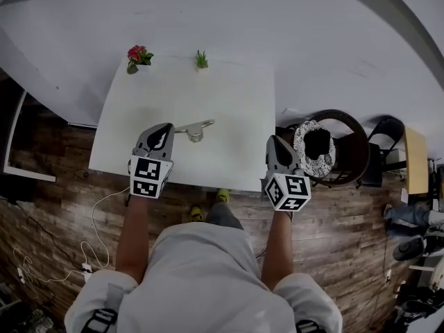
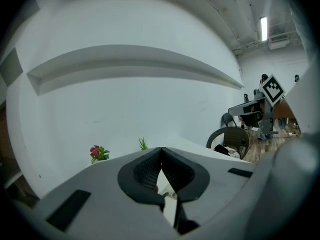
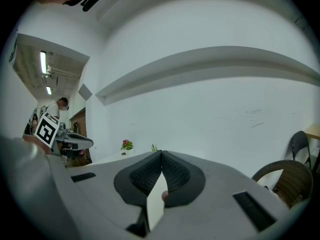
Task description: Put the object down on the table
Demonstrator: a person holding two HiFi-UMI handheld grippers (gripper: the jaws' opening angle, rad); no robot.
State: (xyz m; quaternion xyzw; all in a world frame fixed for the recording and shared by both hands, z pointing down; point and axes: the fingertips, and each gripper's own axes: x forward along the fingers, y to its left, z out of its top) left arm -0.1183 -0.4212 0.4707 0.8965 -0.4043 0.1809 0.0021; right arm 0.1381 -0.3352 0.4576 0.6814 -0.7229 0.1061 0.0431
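The left tongs are shut: in the left gripper view the two ribbed pads meet at their tips, with only a thin wedge of gap lower down and nothing clamped between them. The right tongs are the same in the right gripper view, pads tip to tip and empty.

The metal piece lies flat on the white counter, a little left of centre frame in the head view. It sits just right of the left tongs' tip; I cannot tell whether they touch. It is well apart from the right tongs.

Count: two tongs, one metal piece, and two small plants at the counter's far edge in the upper part of the frame, a red-flowered one at the left and a green sprig near the middle. One round chair with a speckled cushion stands right of the counter, and a darker chair stands further right.

Both bare forearms reach forward from the bottom of the head view, roughly parallel, each ending under a marker cube. The left tongs point up and slightly right over the counter's near left part. The right tongs hover at the counter's near right corner, pointing up-frame.
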